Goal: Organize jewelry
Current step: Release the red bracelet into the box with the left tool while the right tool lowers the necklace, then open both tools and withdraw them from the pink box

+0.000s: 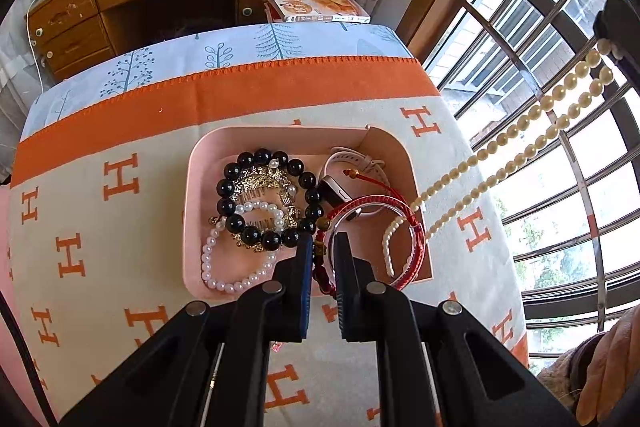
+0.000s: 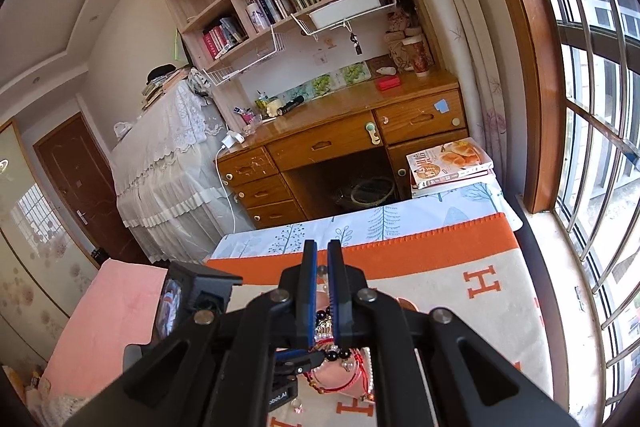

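Observation:
A pink tray [image 1: 208, 155] on the orange-and-cream H-pattern blanket [image 1: 120, 131] holds a black bead bracelet [image 1: 240, 223], a gold hair comb [image 1: 260, 183], a white pearl bracelet [image 1: 236, 281], a white watch [image 1: 352, 159] and red cord bracelets [image 1: 416, 247]. My left gripper [image 1: 324, 241] hangs over the tray's near edge, jaws narrowly apart around a dark red bead strand [image 1: 322, 269]. My right gripper [image 2: 322, 247] is raised high and shut on a long cream pearl necklace [image 1: 520, 131], whose lower end hangs into the tray. The tray [image 2: 332, 373] shows below it.
A wooden desk with drawers [image 2: 340, 143] stands beyond the table. A stack of books [image 2: 450, 161] lies at the table's far right corner. A barred window [image 2: 592, 107] runs along the right side. A pink cloth [image 2: 116, 311] covers the surface at left.

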